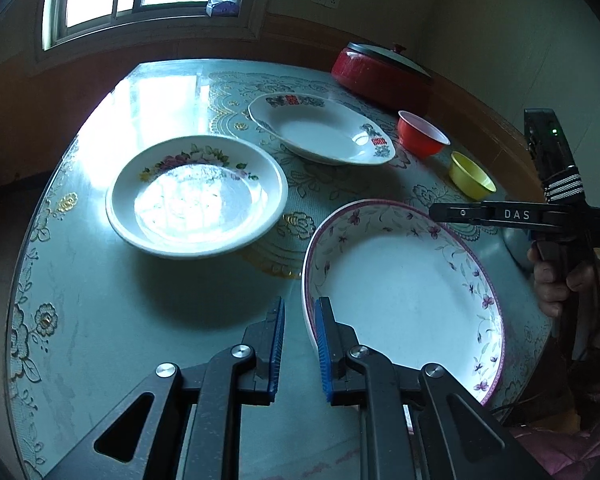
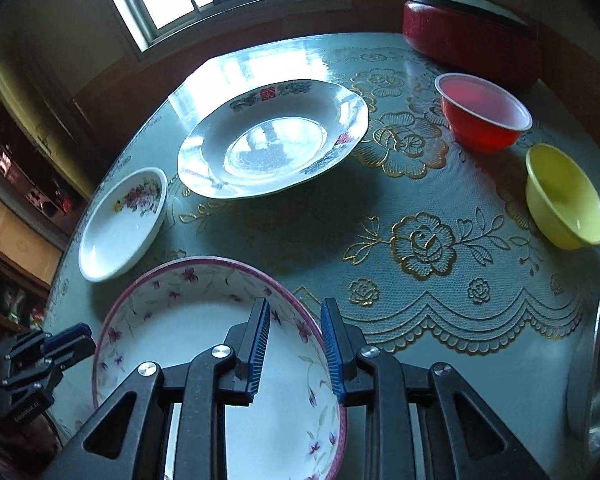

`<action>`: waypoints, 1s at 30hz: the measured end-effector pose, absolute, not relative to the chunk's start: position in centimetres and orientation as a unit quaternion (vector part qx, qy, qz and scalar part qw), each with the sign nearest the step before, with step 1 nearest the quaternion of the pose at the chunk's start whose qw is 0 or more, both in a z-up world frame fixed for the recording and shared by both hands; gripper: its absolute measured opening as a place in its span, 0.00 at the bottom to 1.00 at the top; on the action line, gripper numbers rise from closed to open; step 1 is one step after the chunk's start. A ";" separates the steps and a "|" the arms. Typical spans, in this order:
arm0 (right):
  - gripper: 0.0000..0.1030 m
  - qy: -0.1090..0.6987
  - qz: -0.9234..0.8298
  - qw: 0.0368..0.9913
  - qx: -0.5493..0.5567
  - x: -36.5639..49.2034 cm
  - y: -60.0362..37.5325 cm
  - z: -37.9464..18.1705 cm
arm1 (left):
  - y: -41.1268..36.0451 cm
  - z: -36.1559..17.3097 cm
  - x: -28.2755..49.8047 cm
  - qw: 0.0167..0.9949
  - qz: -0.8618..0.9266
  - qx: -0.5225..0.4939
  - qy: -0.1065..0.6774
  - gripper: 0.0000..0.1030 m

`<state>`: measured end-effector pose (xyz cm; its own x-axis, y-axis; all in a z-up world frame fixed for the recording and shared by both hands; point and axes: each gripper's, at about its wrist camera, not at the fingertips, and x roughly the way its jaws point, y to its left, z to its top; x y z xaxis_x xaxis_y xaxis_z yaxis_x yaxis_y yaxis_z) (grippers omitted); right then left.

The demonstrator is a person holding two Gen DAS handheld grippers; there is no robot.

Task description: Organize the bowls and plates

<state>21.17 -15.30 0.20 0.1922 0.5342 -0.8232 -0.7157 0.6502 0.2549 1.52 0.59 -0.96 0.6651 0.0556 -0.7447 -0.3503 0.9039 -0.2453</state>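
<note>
Tongs on the left side [image 1: 300, 344] sit low over the surface [image 1: 140, 320], blue pads spread, straddling the near-left rim of the purple-flowered plate [image 1: 404, 292]; whether the pads touch the rim I cannot tell. Three plates in all: the rose-patterned plate [image 1: 198, 204] far left, the plate with red characters [image 1: 320, 128] behind it toward the middle, and the purple-flowered one nearest. Moving right, the right tongs [image 2: 296, 344] straddle that same plate's opposite rim [image 2: 220, 320], pads spread, not closed on it. From the left camera the right tongs show side-on, a hand [image 1: 556, 280] wrapped round the grip (knuckles just visible). Further right, two small bowls: a red bowl [image 2: 482, 114] and a yellow bowl [image 2: 562, 196], near each other but apart. Behind them a red lidded pot [image 2: 468, 40]. At the extreme right edge, one metal bowl [image 2: 596, 360], partly cut off.
</note>
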 end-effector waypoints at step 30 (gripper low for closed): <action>0.25 0.541 0.378 0.746 0.087 31.7 -12.1 -1.4 | 10.3 1.3 12.0 0.876 0.143 -0.243 0.392 0.14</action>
<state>31.72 -12.10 -1.35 0.1291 0.6587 -0.7413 -0.4712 0.6985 0.5386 12.03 10.29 1.30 0.6515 0.0592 -0.7563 -0.4401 0.8416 -0.3132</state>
